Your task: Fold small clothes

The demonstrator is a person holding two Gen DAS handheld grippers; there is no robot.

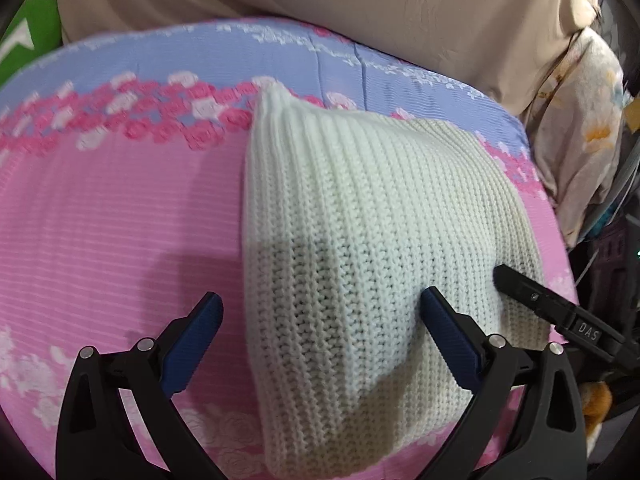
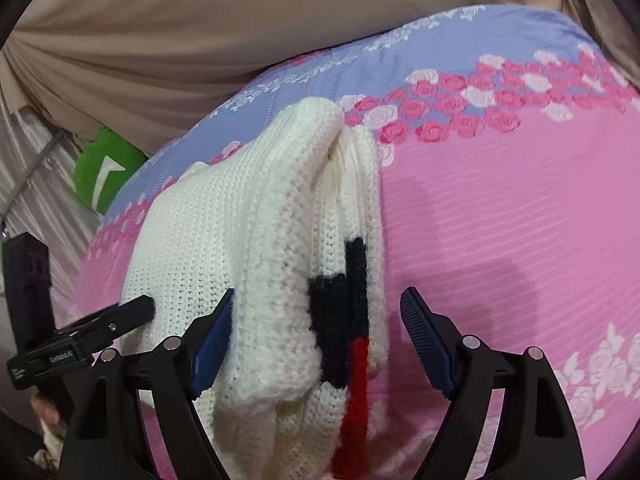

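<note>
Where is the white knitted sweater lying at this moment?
The white knitted sweater lies folded on the pink floral bedsheet, between the open left gripper and open right gripper, before the beige curtain.

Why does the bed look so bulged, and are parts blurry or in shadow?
Both views are fisheye, so the bedsheet curves like a dome with dark corners. In the left wrist view the rose border is motion-smeared and a shadow darkens the sweater near the left gripper. In the right wrist view the roses are sharper; soft shadows fall by the right gripper.
</note>
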